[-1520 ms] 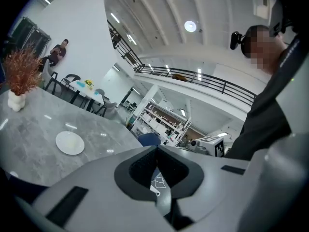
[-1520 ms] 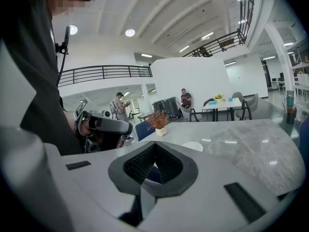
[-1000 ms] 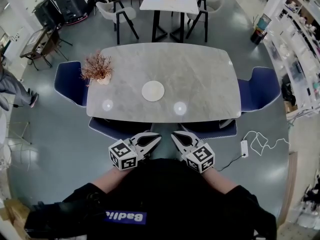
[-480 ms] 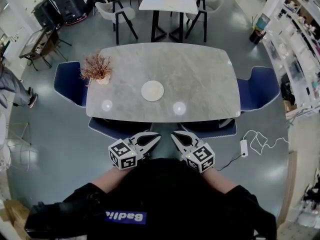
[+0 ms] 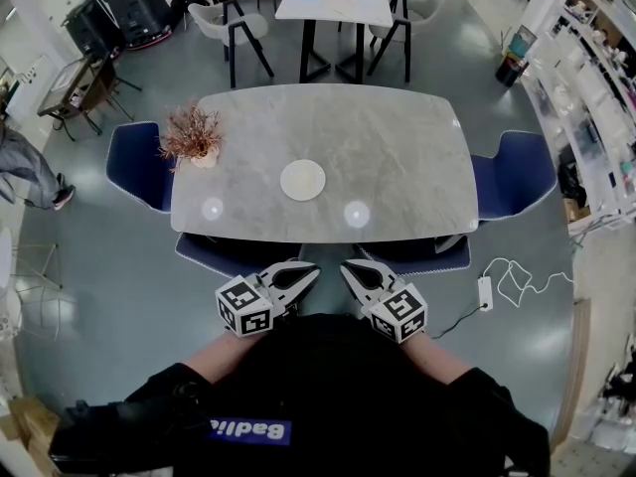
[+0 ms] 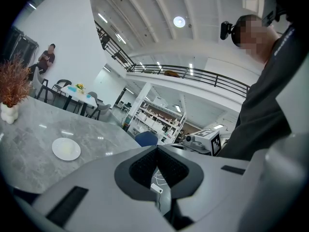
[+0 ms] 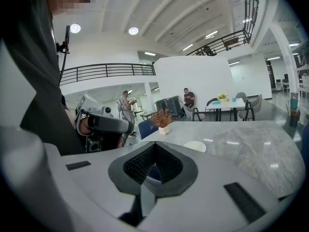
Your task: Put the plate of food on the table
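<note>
A round white plate (image 5: 302,180) lies on the grey marble table (image 5: 397,157), near the middle of its front half; I see no food on it. It also shows as a small disc in the left gripper view (image 6: 66,149) and the right gripper view (image 7: 195,146). My left gripper (image 5: 315,269) and right gripper (image 5: 345,266) are held close to my body, short of the table's near edge, tips pointing toward each other. Both are shut with nothing between the jaws.
A dried plant in a white vase (image 5: 194,137) stands at the table's left. Blue chairs (image 5: 134,162) (image 5: 517,172) flank the table, and two more (image 5: 229,254) are tucked under the near edge. A power strip with cable (image 5: 487,291) lies on the floor at right.
Both grippers stay where they were. Only a person at the far left edge of the room has shifted a little.
</note>
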Tool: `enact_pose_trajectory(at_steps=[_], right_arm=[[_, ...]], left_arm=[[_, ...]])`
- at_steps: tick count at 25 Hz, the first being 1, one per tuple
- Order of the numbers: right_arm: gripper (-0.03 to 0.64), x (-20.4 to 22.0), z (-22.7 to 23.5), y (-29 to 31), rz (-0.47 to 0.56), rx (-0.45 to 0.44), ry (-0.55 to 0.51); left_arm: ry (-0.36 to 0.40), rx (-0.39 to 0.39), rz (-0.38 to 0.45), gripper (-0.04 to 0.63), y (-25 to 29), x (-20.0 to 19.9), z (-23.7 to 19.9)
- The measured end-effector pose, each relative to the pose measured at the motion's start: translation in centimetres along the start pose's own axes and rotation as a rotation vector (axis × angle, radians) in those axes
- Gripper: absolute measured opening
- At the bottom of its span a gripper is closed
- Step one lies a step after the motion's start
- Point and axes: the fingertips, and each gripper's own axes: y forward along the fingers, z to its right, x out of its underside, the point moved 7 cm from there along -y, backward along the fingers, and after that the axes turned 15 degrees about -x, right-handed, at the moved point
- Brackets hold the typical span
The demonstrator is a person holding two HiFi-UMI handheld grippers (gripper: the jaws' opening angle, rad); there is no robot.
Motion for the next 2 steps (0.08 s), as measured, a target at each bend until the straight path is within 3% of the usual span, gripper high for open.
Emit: enact_pose_trajectory(at_steps=[2], right_arm=[[0.011,0.03,0.00,0.20,0.001,0.002,-0.004]], left_arm=[[-0.001,-0.001,0.001,0.008,-0.11,0.07,-0.20]])
